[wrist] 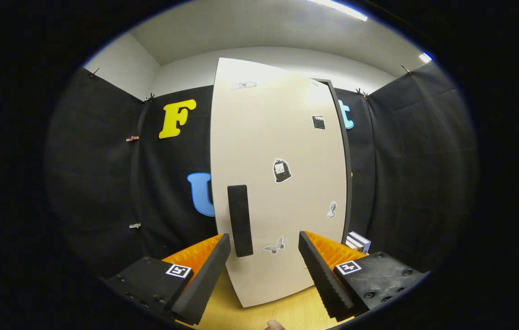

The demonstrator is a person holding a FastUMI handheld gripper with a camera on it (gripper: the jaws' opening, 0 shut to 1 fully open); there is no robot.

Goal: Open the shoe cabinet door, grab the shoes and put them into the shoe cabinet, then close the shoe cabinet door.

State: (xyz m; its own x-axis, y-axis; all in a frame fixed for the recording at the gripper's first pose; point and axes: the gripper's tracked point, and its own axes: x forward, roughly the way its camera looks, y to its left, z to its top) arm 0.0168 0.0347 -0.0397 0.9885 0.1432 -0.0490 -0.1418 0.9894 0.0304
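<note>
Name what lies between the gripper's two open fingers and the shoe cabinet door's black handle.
Nothing: in the gripper view the gripper is open, and the stretch to the black handle on the cabinet door is bare air above the wooden floor.

Black cloth (pixel 103 151) drapes the booth's walls, clipped along its top edge. White wall (pixel 186 68) and ceiling above, with a bright strip light (pixel 339 9) far right. Pale wooden floor (pixel 287 311) nearest.

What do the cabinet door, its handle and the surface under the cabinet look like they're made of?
Cabinet door: probably painted or laminated board; flat, cream, soft sheen, stickers on it. Handle: matte black, perhaps foam or rubber; no glare at all. Surface below: light wood or wood-look laminate, faint grain. The gripper is open, its fingers on either side of the handle's lower end, not touching.
</note>
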